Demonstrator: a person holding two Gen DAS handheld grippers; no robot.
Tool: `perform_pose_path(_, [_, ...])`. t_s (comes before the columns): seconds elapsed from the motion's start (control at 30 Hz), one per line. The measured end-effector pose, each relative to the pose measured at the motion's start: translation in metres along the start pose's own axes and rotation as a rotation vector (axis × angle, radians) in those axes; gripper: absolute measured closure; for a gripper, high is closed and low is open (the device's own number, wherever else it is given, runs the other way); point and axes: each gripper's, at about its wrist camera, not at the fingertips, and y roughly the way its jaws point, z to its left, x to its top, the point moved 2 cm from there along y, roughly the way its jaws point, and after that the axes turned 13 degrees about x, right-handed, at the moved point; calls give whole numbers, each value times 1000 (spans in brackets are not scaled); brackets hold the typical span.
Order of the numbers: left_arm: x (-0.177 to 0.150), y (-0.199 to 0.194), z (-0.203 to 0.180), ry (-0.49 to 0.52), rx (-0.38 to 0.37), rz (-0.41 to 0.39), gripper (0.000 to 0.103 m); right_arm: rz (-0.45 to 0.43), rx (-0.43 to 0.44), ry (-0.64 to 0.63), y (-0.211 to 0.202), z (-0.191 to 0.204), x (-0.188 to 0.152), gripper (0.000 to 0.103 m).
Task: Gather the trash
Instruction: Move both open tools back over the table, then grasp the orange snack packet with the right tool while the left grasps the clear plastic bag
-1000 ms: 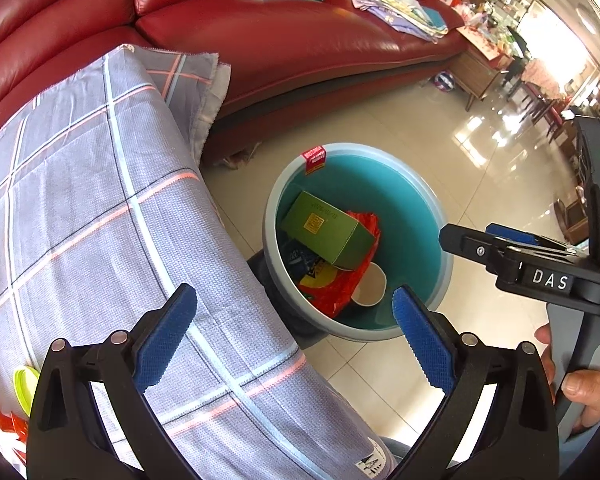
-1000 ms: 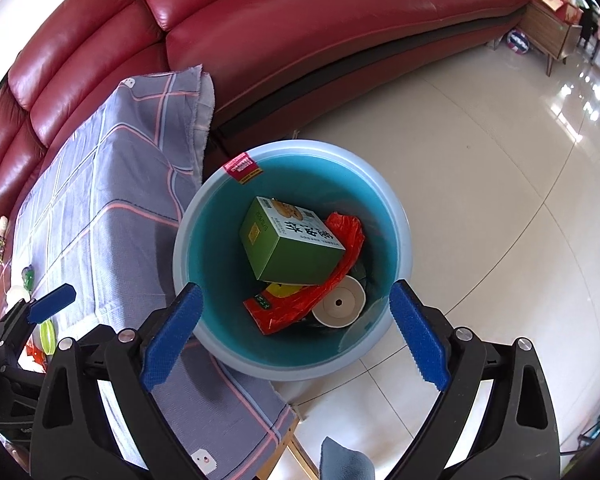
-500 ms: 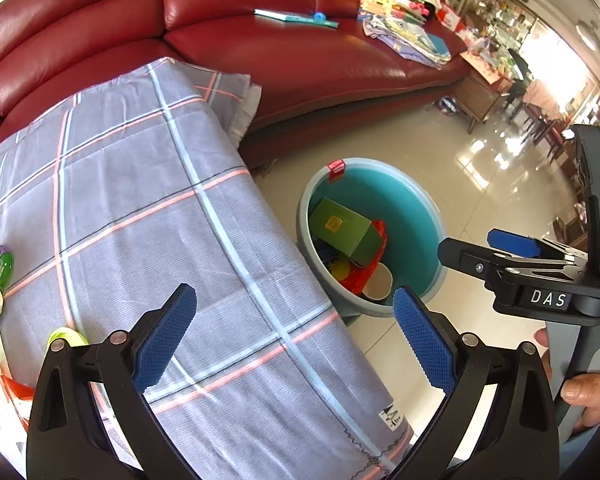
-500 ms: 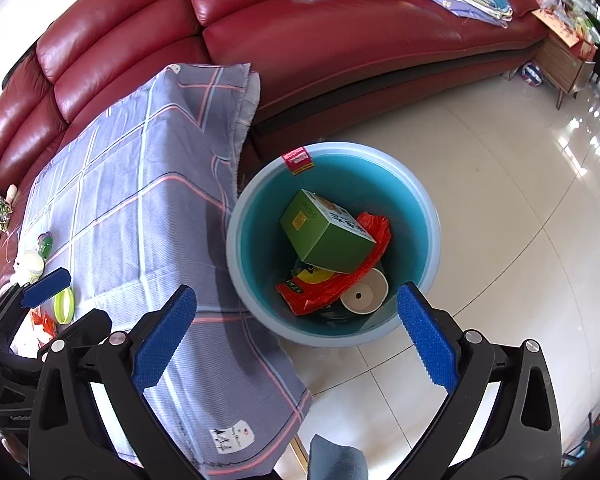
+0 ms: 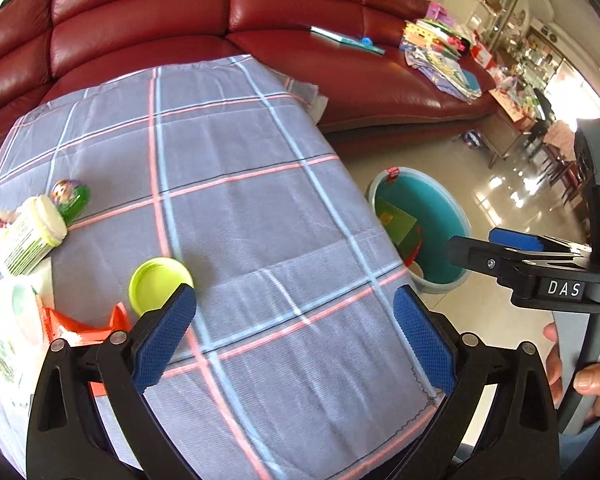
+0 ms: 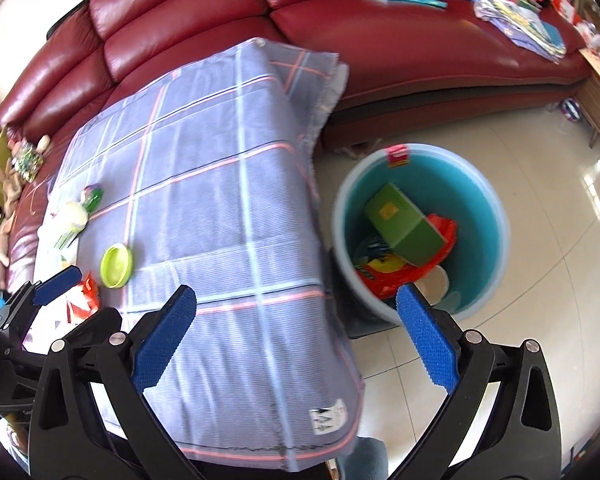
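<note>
Both the left gripper [image 5: 294, 330] and right gripper [image 6: 296, 330] gape empty above the plaid tablecloth [image 5: 240, 200], teal bin [image 6: 496, 216] at right.

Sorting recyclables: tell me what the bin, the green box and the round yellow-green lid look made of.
Bin: smooth plastic by its look, with a thin, slightly glossy moulded rim.
Green box: probably printed cardboard, matte, flat faces, sharp folded edges.
Lid: likely plastic, one even colour, raised moulded rim.
</note>
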Motion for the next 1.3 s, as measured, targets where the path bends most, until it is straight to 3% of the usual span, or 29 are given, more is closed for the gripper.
perform_pose_path(0.37, [-47,-17,126,-173,150,30,4,105,67,-185,53,105,-4,7])
perform_pose_path(0.7, [-101,-29,230,-364,256,68,4,264,124,-547,115,222,-25,7])
perform_pose_path(0.93, [-124,-29,274,-469,275,91,4,369,154,-761,152,273,-51,7])
perform_pose_path(1.3, [-135,-20,295,-504,264,105,4,478,133,-896,194,292,-70,8])
